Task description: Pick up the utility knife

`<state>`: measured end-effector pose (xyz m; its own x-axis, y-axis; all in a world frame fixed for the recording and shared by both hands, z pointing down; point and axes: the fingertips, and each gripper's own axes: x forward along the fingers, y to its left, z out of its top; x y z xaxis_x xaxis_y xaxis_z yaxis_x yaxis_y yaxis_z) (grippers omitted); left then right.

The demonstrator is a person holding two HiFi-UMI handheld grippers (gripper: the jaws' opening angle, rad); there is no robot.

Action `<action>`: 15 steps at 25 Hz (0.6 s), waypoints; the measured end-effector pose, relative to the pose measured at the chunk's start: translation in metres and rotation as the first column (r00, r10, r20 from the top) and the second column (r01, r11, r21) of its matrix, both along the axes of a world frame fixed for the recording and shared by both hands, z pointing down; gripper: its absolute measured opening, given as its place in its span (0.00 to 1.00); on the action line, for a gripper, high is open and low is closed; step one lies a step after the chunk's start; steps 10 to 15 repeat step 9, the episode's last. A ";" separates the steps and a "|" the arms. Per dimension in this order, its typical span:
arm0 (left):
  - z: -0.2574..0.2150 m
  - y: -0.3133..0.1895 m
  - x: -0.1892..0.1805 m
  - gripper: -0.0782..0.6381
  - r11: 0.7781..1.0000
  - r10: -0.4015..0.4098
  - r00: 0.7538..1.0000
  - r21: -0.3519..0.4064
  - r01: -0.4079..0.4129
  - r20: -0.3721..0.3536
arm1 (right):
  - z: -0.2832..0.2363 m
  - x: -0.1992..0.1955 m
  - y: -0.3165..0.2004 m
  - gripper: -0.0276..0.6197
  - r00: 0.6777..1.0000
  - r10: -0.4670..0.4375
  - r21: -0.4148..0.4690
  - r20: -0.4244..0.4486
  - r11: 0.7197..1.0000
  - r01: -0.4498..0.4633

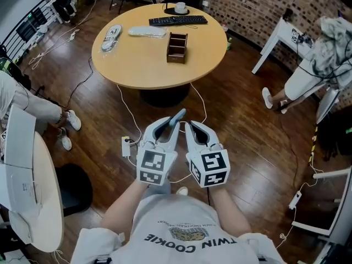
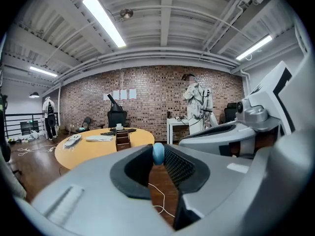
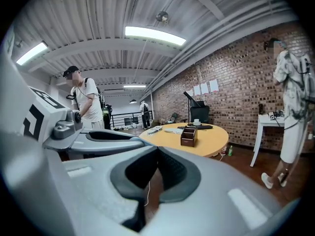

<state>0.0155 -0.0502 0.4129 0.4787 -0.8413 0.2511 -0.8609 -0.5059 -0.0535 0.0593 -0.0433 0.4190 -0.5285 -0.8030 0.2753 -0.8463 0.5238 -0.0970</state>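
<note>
From where I stand, the left gripper [image 1: 171,130], low in the middle of the head view, has its jaws partly closed and pinching a slim blue-grey thing that I take to be the utility knife [image 1: 178,116]. The knife's rounded end pokes out past the tips, up the frame, over bare floor. The right gripper [image 1: 190,126] sits just beside it with its tips together and nothing between them.

The knife looks light and stiff, with a smooth body that could slip or pivot when pinched near one end. I would grip it across the flat sides of the handle, further toward its middle. I cannot tell whether a blade is out.

- **Round table:** the wooden table [image 1: 137,65] fills the upper centre of the frame, well apart from the grippers.
- **White table:** it curves along the lower left [image 1: 47,202].
- **People:** one sits at the left edge [image 1: 33,106] and another stands at the right edge [image 1: 316,65].
- **On the round table:** a keyboard [image 1: 177,20], a brown wooden box [image 1: 177,47] with compartments, and a cup [image 1: 180,7].
- **On the floor:** a power strip [image 1: 126,146] and loose white cables lie just left of the grippers.

Nothing blocks the grippers themselves. Their closeness to each other is the only crowding.
</note>
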 end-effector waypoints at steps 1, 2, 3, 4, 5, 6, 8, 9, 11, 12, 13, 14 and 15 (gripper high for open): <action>0.000 0.002 0.001 0.21 1.000 -0.002 1.000 0.001 0.002 -0.001 | 0.000 0.002 0.002 0.05 1.000 -0.001 0.001 0.000 1.000 0.001; 0.000 0.004 0.003 0.21 1.000 -0.004 1.000 0.002 0.004 -0.003 | 0.000 0.003 0.005 0.05 1.000 -0.002 0.002 0.000 1.000 0.002; 0.000 0.007 0.004 0.21 1.000 -0.005 1.000 0.002 0.005 -0.004 | 0.000 0.004 0.007 0.05 1.000 -0.002 0.002 0.001 1.000 0.002; 0.000 0.010 0.004 0.21 1.000 -0.006 1.000 0.002 0.006 -0.005 | 0.001 0.005 0.010 0.05 1.000 -0.001 0.003 0.001 1.000 0.001; 0.001 0.013 0.004 0.21 1.000 -0.006 1.000 0.003 0.006 -0.005 | 0.002 0.005 0.013 0.05 1.000 -0.001 0.003 0.001 1.000 0.001; 0.001 0.015 0.004 0.21 1.000 -0.007 1.000 0.004 0.007 -0.004 | 0.002 0.005 0.016 0.05 1.000 -0.002 0.004 0.001 1.000 0.002; 0.000 0.020 0.004 0.21 1.000 -0.007 1.000 0.007 0.007 -0.002 | 0.002 0.005 0.020 0.05 1.000 -0.003 0.006 0.000 1.000 0.003; 0.000 0.023 0.004 0.21 1.000 -0.006 1.000 0.008 0.006 0.000 | 0.001 0.004 0.022 0.05 1.000 -0.004 0.007 0.000 1.000 0.004; 0.000 0.023 0.004 0.21 1.000 -0.006 1.000 0.008 0.006 0.000 | 0.001 0.004 0.022 0.05 1.000 -0.004 0.007 0.000 1.000 0.004; 0.000 0.023 0.004 0.21 1.000 -0.006 1.000 0.008 0.006 0.000 | 0.001 0.004 0.022 0.05 1.000 -0.004 0.007 0.000 1.000 0.004; 0.000 0.023 0.004 0.21 1.000 -0.006 1.000 0.008 0.006 0.000 | 0.001 0.004 0.022 0.05 1.000 -0.004 0.007 0.000 1.000 0.004; 0.000 0.023 0.004 0.21 1.000 -0.006 1.000 0.008 0.006 0.000 | 0.001 0.004 0.022 0.05 1.000 -0.004 0.007 0.000 1.000 0.004; 0.000 0.023 0.004 0.21 1.000 -0.006 1.000 0.008 0.006 0.000 | 0.001 0.004 0.022 0.05 1.000 -0.004 0.007 0.000 1.000 0.004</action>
